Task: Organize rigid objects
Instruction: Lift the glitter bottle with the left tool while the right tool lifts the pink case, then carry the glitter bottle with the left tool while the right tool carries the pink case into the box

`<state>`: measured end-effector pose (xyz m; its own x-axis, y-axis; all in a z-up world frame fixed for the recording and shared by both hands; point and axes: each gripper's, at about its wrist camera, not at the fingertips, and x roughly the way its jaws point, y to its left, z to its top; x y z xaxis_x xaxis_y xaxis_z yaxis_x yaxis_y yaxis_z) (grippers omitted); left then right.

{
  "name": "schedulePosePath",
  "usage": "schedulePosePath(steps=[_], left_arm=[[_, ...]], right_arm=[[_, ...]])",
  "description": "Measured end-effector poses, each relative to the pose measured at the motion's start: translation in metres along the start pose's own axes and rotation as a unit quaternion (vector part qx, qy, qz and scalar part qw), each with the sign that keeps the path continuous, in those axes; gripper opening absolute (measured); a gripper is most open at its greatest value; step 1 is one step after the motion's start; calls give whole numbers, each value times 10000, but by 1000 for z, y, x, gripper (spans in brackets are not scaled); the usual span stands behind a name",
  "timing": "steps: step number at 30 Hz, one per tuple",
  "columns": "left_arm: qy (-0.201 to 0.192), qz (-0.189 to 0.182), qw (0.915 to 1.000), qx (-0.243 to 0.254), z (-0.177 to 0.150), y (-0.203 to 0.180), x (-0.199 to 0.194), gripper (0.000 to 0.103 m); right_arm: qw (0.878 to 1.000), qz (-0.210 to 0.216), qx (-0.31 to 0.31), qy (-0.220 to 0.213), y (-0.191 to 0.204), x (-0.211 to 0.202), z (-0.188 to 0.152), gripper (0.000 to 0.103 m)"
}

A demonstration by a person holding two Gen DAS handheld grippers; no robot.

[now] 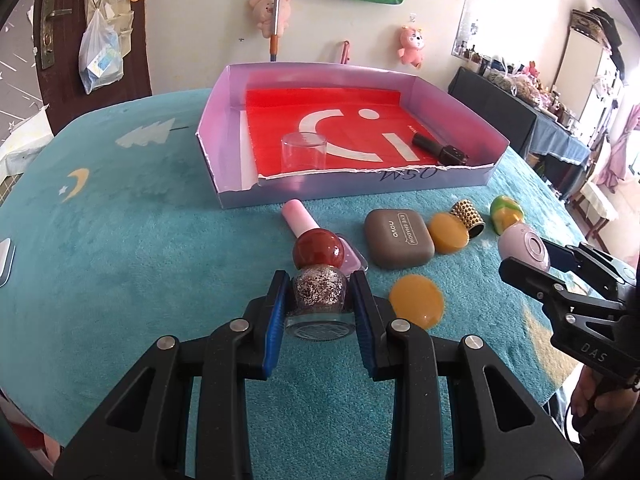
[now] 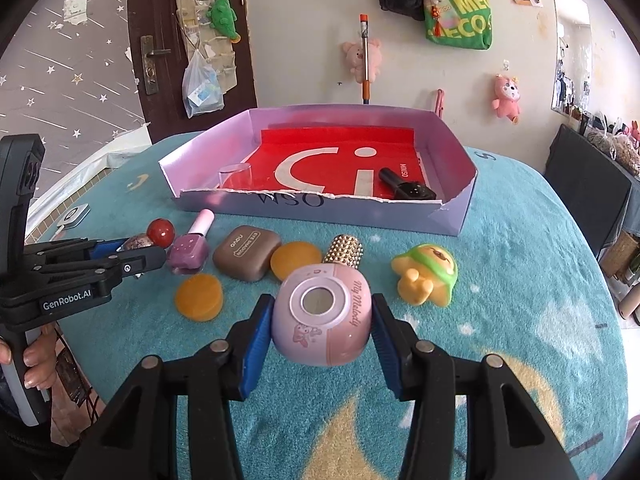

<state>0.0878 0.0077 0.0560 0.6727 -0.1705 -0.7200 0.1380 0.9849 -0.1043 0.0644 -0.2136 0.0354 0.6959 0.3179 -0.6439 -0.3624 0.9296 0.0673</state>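
My left gripper (image 1: 320, 296) is shut on a glitter nail polish bottle with a red ball cap (image 1: 319, 280), lying on the teal cloth; it also shows in the right wrist view (image 2: 138, 242). My right gripper (image 2: 320, 320) has its pads against both sides of a pink round My Melody case (image 2: 320, 318), seen in the left wrist view (image 1: 526, 248). A purple nail polish bottle (image 2: 190, 248), a grey eye shadow case (image 1: 398, 238), two orange discs (image 1: 416, 300) (image 1: 448, 233), a gold studded tube (image 1: 468, 216) and a green-yellow toy (image 2: 428, 276) lie between.
A lilac open box with a red floor (image 1: 460, 100) stands behind the objects, holding a clear cup (image 1: 304, 156) and a black watch (image 1: 440, 150). A white device (image 2: 72, 216) lies at the table's left edge. The table's front edge is close.
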Motion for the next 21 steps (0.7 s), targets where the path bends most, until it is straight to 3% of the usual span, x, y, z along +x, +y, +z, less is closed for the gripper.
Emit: schedulePosePath(steps=[12, 21], left_arm=[[-100, -151, 9997, 151, 14, -9, -6, 29], [-148, -642, 9964, 527, 70, -29, 20, 29]], right_arm=[[10000, 20, -38, 20, -1, 3, 2, 51], [9993, 325, -194, -71, -14, 16, 58, 51]])
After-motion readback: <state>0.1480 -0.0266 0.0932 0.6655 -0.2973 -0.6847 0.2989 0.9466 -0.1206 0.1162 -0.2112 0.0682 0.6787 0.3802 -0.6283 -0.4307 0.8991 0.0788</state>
